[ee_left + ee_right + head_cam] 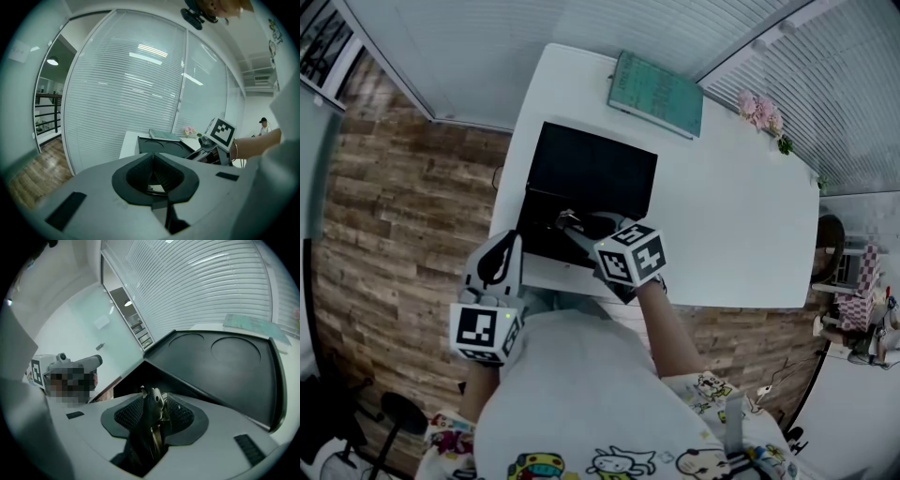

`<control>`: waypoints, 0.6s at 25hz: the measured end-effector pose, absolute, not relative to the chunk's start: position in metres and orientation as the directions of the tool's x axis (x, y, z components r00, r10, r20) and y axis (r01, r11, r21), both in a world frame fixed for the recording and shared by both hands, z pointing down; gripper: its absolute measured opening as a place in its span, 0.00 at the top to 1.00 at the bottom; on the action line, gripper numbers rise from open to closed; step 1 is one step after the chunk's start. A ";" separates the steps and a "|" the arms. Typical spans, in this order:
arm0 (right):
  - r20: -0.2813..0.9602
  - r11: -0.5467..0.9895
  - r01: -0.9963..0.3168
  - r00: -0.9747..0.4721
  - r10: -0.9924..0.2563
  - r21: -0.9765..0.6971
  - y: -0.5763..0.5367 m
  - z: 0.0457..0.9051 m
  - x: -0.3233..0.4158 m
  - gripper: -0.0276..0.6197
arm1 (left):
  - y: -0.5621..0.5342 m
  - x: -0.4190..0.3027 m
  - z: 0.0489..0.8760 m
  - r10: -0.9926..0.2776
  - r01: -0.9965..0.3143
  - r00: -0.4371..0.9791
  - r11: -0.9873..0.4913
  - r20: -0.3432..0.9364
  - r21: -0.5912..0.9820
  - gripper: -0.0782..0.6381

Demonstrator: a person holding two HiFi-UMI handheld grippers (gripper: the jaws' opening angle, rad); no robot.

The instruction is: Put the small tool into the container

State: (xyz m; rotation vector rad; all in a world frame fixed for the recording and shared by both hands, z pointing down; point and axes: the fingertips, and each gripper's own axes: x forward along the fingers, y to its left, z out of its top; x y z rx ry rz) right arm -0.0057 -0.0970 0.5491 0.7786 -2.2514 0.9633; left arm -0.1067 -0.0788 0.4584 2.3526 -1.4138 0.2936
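The small tool (153,401), a slim metal piece, stands between the spread fingers of the right gripper (154,411). Its long axis runs along the gripper's own line, with the tip aimed down and away. The pads sit on either side without seeming to squeeze it, so I'd say it is loose there rather than pinched. It hangs over the near half of the open black container (581,169), close to that half's near edge. Whether the tip already rests on the bottom I can't tell. The container lies by the near-left corner of the table (741,225). The left gripper (500,246), fingers pressed together on nothing, sits off the table's left edge. The right hand is the one placed to finish, likely by drawing back.
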 end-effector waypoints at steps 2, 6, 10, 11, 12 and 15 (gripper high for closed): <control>0.680 0.569 -0.691 -0.675 -0.288 -0.445 -0.097 0.548 -0.004 0.76 | -0.078 -0.106 0.458 -0.801 -0.879 0.476 -0.426 0.363 0.212 0.88; 0.676 0.568 -0.692 -0.676 -0.293 -0.446 -0.095 0.545 -0.001 0.76 | -0.077 -0.105 0.457 -0.802 -0.879 0.476 -0.425 0.360 0.215 0.88; 0.660 0.572 -0.693 -0.680 -0.318 -0.438 -0.097 0.537 0.000 0.76 | -0.075 -0.107 0.455 -0.808 -0.883 0.469 -0.423 0.356 0.204 0.88; 0.654 0.573 -0.694 -0.682 -0.327 -0.437 -0.098 0.534 0.001 0.76 | -0.074 -0.108 0.454 -0.810 -0.885 0.466 -0.421 0.355 0.200 0.88; 0.649 0.575 -0.694 -0.683 -0.335 -0.434 -0.098 0.531 0.001 0.76 | -0.073 -0.108 0.452 -0.813 -0.886 0.463 -0.419 0.354 0.198 0.88; 0.631 0.578 -0.696 -0.687 -0.361 -0.426 -0.098 0.520 0.004 0.76 | -0.070 -0.109 0.447 -0.820 -0.888 0.459 -0.417 0.342 0.192 0.88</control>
